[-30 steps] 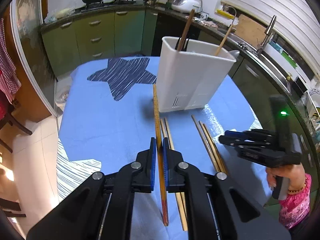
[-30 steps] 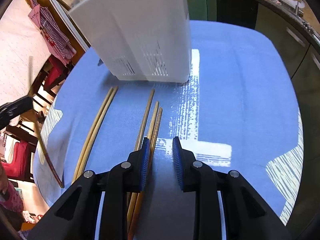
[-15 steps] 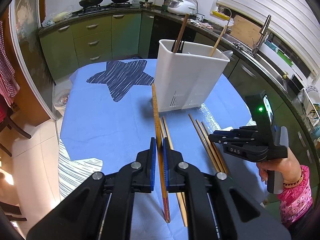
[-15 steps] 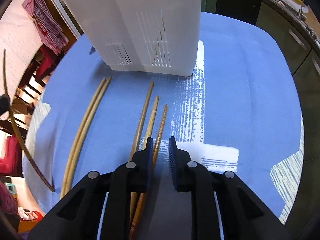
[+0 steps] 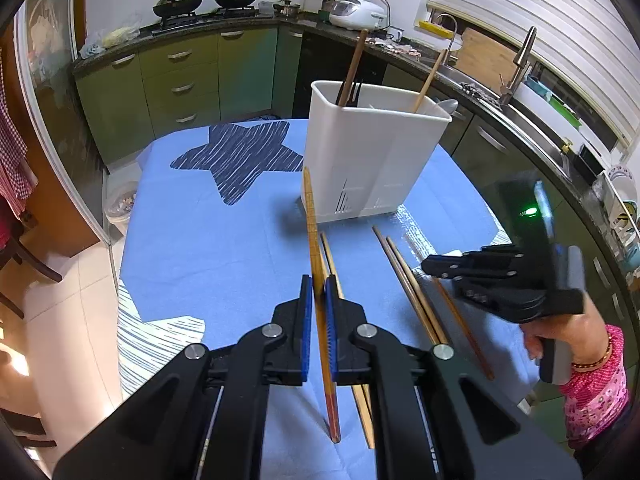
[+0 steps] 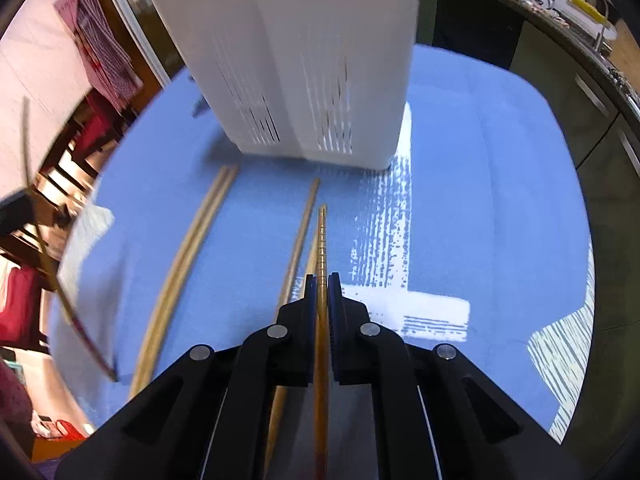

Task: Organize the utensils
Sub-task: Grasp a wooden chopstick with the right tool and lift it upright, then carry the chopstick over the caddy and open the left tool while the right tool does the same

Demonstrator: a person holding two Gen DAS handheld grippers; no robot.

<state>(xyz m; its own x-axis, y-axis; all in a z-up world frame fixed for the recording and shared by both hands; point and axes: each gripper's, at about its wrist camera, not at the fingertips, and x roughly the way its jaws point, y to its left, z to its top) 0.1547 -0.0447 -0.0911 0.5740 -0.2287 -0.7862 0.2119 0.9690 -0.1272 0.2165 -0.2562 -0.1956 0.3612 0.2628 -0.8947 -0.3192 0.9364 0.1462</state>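
the left gripper (image 5: pixel 316 300) is clamped on a ridged wooden chopstick (image 5: pixel 314 248), lifted above the blue tablecloth (image 5: pixel 224 256). the right gripper (image 6: pixel 322 294) has just been closing and now pinches a second chopstick (image 6: pixel 321 240). four loose chopsticks (image 6: pixel 188 248) lie on the table before the white utensil holder (image 5: pixel 372 160).

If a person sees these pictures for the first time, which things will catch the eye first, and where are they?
First, each gripper is shut on one chopstick: the left gripper holds its chopstick raised above the blue tablecloth, and the right gripper, whose jaws have just been closing, pinches a ridged chopstick. Behind stands the tall white utensil holder, with loose chopsticks lying before it.
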